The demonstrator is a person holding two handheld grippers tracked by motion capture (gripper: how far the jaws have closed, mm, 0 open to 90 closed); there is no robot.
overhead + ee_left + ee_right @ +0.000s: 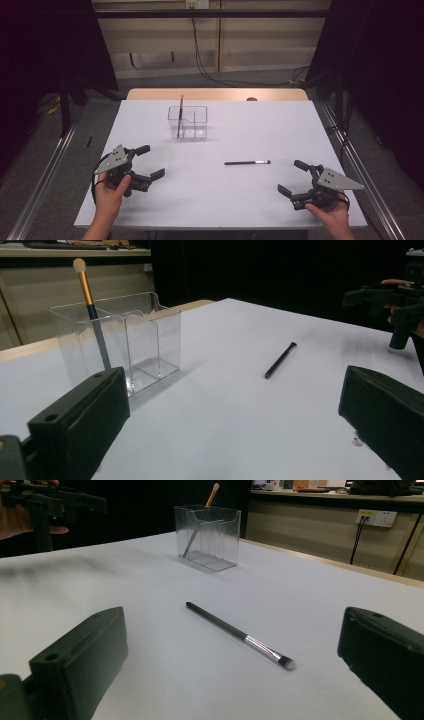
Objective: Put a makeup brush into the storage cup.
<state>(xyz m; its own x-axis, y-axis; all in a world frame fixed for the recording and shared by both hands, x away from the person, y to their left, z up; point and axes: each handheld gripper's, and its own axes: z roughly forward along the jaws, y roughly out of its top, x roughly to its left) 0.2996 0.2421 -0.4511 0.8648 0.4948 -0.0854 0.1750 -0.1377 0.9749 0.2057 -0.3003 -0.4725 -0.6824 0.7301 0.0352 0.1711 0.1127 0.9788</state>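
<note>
Both grippers [150, 162] [294, 177] hover low (jaws spread) flanking brush [247, 162].

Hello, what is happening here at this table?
A person holds a gripper in each hand over a white table. Both the left gripper and the right gripper are open and hold nothing. One makeup brush lies flat on the table, nearer the right gripper. Another brush already stands in a clear holder farther back.
</note>
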